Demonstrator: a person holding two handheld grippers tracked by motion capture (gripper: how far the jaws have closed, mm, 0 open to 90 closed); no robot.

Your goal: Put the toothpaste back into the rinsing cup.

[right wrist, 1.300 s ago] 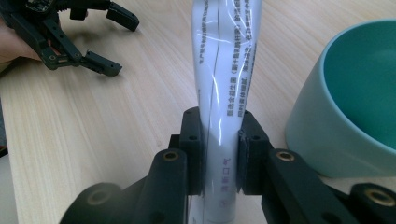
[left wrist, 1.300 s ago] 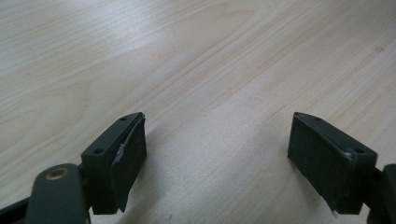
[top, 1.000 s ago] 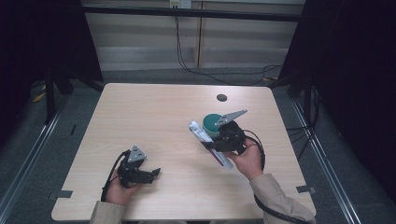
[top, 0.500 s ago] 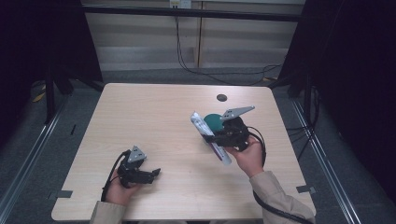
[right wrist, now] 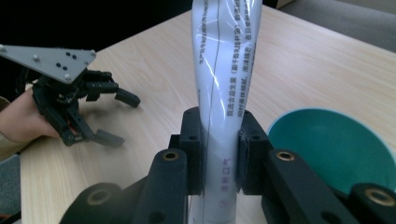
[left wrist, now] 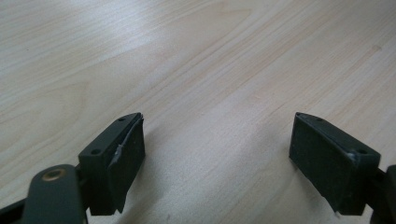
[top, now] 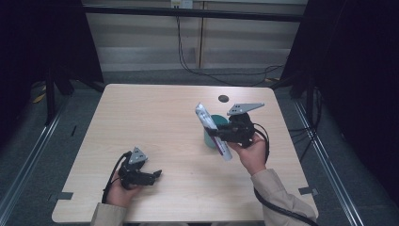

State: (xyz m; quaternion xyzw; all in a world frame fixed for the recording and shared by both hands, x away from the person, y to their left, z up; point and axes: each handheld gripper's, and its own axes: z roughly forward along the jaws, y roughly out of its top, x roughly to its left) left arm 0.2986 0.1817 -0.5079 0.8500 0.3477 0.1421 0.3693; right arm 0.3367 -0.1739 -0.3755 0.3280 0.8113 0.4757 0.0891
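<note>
The right gripper (top: 217, 133) has its fingers (right wrist: 194, 144) squeezed tight on a long white packet (top: 212, 131). In the right gripper view the 2 black fingers press on both sides of the packet, low down on it, and the packet (right wrist: 229, 70) sticks up tall past them. It has small writing on it. Seen from the high view, the packet leans, with its top end pointing far and left and its bottom end pointing near and right.

The left gripper (top: 153, 175) has its fingers (left wrist: 116, 158) wide open. Nothing is between them, just the bare wood.

The surface (top: 155, 122) is a light wooden table. The left half and the far part have lots of open room. The right hand (top: 251, 153) is near the right edge. The left hand (top: 123, 192) is close to the near edge.

A teal bowl (top: 215, 128) sits on the surface right behind the packet. In the right gripper view the bowl (right wrist: 336, 144) is just beside the fingers. A small dark spot (top: 223, 98) lies on the far side of the surface.
</note>
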